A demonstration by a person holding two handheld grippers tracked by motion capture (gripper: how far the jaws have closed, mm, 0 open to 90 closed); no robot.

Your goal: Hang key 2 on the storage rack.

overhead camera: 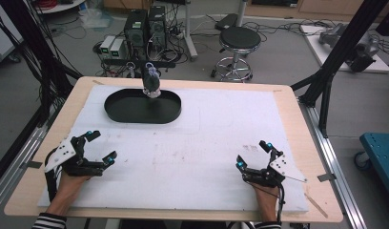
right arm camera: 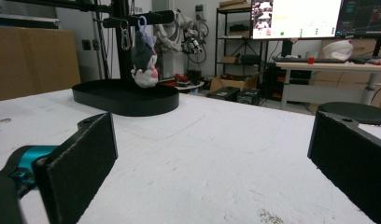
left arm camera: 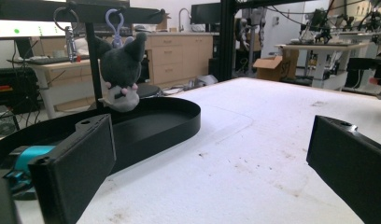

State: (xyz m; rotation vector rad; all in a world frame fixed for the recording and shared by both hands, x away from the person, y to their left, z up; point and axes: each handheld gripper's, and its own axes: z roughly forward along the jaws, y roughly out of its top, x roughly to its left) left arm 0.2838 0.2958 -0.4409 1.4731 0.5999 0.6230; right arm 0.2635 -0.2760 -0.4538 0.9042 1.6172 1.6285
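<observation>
Holding both grippers wide at the near edge

Resting low on the white mat (overhead camera: 192,143), we keep the left gripper (overhead camera: 99,147) near the table's left side, its jaws spread wide with nothing between them. Our left hand (overhead camera: 68,183) comes in from the bottom edge, a striped sleeve (overhead camera: 48,222) showing at the wrist. Our right gripper (overhead camera: 253,155) sits near the right side, jaws likewise spread wide and empty, and our right hand (overhead camera: 267,198) enters from the bottom too. The two grippers are well apart, both pointing away from us toward the far side of the table.

Our thing in hand is the grey plush toy (overhead camera: 151,82). It hangs by a clip from a black bar, just above the far rim of the black oval tray (overhead camera: 121,113). In the left gripper view the plush toy (left arm camera: 119,74) dangles over the tray's back wall; whether it touches the rim we cannot tell. The tray lies on the mat toward the far left, nearer our left gripper than our right.

Between the grippers and the tray the mat is bare, stained faintly in places. A strip of wooden table (overhead camera: 297,124) frames the mat on every side.
</observation>
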